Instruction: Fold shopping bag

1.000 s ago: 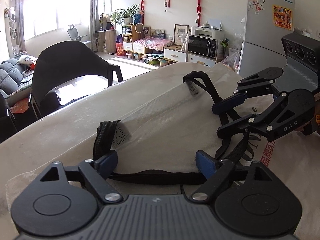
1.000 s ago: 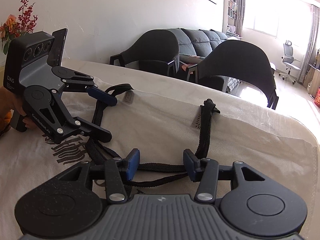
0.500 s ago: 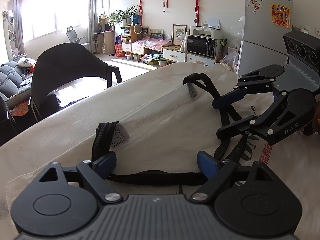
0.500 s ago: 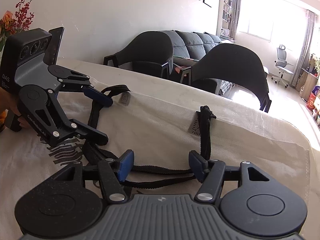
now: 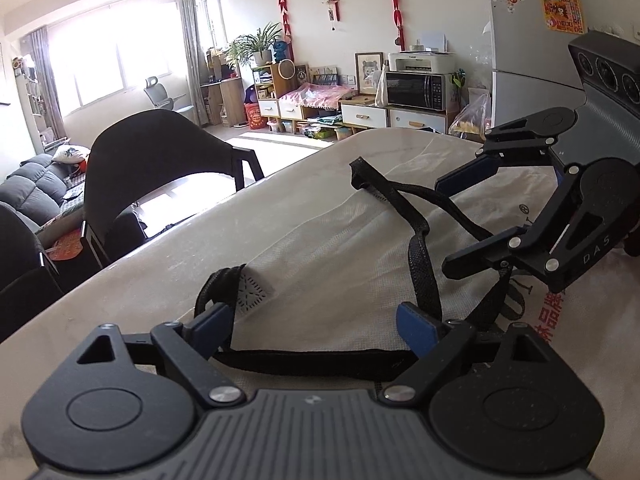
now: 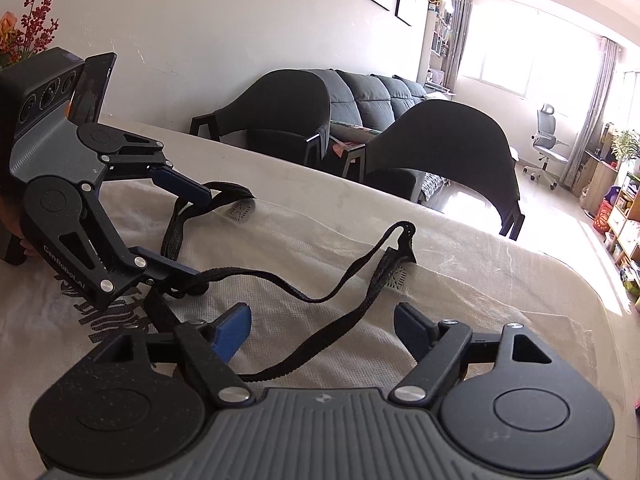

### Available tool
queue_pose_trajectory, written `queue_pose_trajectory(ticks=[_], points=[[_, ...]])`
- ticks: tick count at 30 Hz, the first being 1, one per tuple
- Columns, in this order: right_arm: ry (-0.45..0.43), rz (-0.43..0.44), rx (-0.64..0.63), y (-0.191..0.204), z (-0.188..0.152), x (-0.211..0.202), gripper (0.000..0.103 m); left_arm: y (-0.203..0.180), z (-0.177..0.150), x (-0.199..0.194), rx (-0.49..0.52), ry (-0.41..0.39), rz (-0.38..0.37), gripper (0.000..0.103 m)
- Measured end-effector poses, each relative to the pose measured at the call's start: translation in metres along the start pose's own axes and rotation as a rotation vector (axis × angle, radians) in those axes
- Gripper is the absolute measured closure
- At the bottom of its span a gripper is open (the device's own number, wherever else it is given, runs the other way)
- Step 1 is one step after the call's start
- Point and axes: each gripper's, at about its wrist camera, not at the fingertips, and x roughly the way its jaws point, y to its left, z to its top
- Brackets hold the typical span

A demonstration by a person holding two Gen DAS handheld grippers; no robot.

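Note:
A white woven shopping bag (image 5: 340, 256) (image 6: 304, 256) lies flat on the table, with grey and red print near its bottom. Its black webbing handles (image 5: 420, 264) (image 6: 360, 264) lie loose on top. In the left wrist view my left gripper (image 5: 314, 320) is open wide, and one strap (image 5: 312, 360) runs across between its fingers near their base. My right gripper (image 6: 322, 322) is open too, and a slack strap loop passes between its fingers. Each gripper shows in the other's view, the right gripper (image 5: 456, 224) and the left gripper (image 6: 192, 232), both open over the straps.
The bag lies near the far edge of the pale table (image 5: 192, 256). Black chairs (image 5: 160, 168) (image 6: 452, 140) stand just beyond that edge, with a grey sofa (image 6: 380, 96) behind them. A dark phone (image 6: 92, 88) stands upright at the table's left end.
My right gripper has opened wider and risen a little above the bag. The strap between its fingers now hangs in a slack raised loop. The left gripper has barely moved.

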Motion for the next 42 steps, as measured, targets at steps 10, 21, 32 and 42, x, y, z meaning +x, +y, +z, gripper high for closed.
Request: queue_pose_trajectory(ticks=[10, 21, 32, 42], points=[[-0.14, 0.147, 0.097, 0.014, 0.01, -0.02, 0.024, -0.001, 0.003, -0.002, 0.008, -0.001, -0.003, 0.012], [0.003, 0.258, 0.246, 0.014, 0.011, 0.003, 0.047, -0.002, 0.004, -0.002, 0.022, -0.003, -0.027, 0.011], [0.1, 0.133, 0.123, 0.024, 0.009, -0.003, 0.051, 0.013, 0.002, -0.005, -0.068, -0.02, -0.037, 0.01], [0.062, 0.132, 0.147, 0.019, 0.016, -0.02, 0.038, 0.012, 0.008, -0.007, -0.083, -0.015, -0.043, 0.01]])
